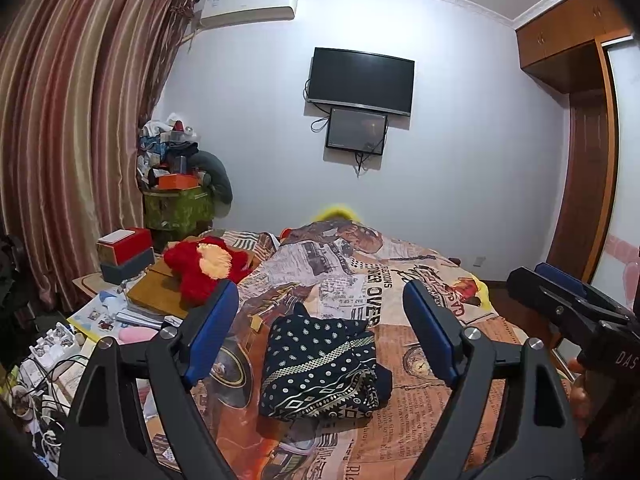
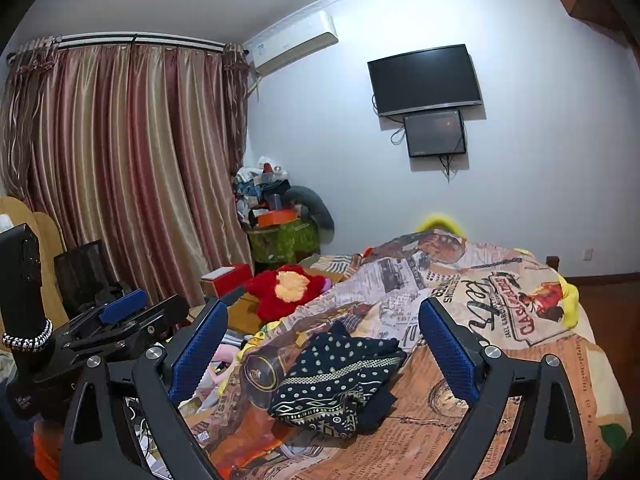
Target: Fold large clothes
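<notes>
A dark navy garment with white dots and gold patterned bands [image 1: 320, 364] lies folded into a compact bundle on the bed's newspaper-print cover [image 1: 400, 280]. It also shows in the right wrist view [image 2: 340, 380]. My left gripper [image 1: 320, 312] is open and empty, raised above and in front of the garment. My right gripper [image 2: 324, 332] is open and empty, also held above it. The right gripper shows at the right edge of the left wrist view [image 1: 568, 300]. The left gripper shows at the left of the right wrist view [image 2: 124, 316].
A red plush toy [image 1: 200, 268] lies on boxes left of the bed. A cluttered side table with cables and papers [image 1: 52, 356] stands at the near left. Striped curtains [image 1: 80, 120] hang left. A television [image 1: 360, 80] hangs on the far wall. A wooden wardrobe [image 1: 580, 120] stands right.
</notes>
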